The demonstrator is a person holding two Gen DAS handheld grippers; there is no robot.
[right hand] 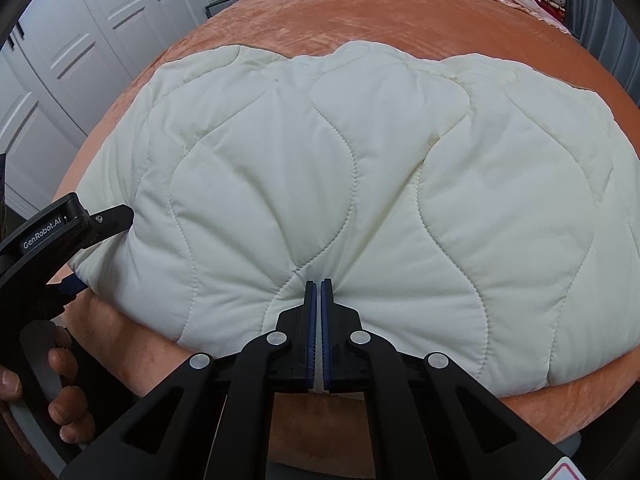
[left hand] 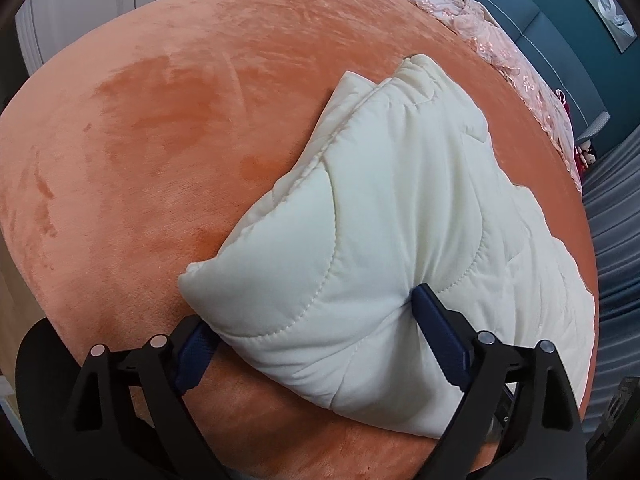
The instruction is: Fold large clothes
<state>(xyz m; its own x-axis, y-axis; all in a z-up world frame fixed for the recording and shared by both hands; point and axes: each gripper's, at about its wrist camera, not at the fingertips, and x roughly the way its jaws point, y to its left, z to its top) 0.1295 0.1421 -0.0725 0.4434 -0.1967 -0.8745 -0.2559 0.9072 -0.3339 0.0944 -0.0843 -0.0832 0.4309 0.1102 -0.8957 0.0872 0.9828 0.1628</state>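
Nearest in the right wrist view: right gripper (right hand: 318, 286), black arms with blue ribbed pads, pressed together on the near hem of the jacket (right hand: 360, 200), a sliver of white fabric pinched between them. Nearest in the left wrist view: left gripper (left hand: 316, 320), jaws spread wide, one blue pad at the jacket's near corner, the other sunk into a crease further along the hem; not clamping.

Beyond both: a cream quilted jacket, puffy, soft, stitched in wavy lines forming rounded panels. Lying folded on the bed (right hand: 400, 16), near the front edge. Long axis running left to right across the right wrist view, near hem towards the camera; in the left wrist view seen end-on from its left corner, stretching away diagonally up and right, folded layers stacked at the far tip.

Under it: orange plush cover, velvety, brushed streaks of darker and lighter nap.

Only in the right wrist view: the left gripper from the side at far left, one black finger (right hand: 114, 216) touching the jacket's left edge, and a hand (right hand: 52, 392) wrapped round its handle; white panelled wardrobe doors (right hand: 80, 60) behind.

Furthest, in both views: pink lacy fabric (left hand: 480, 28) heaped along the bed's far edge. Only in the left wrist view: teal padded wall (left hand: 560, 8) past it.
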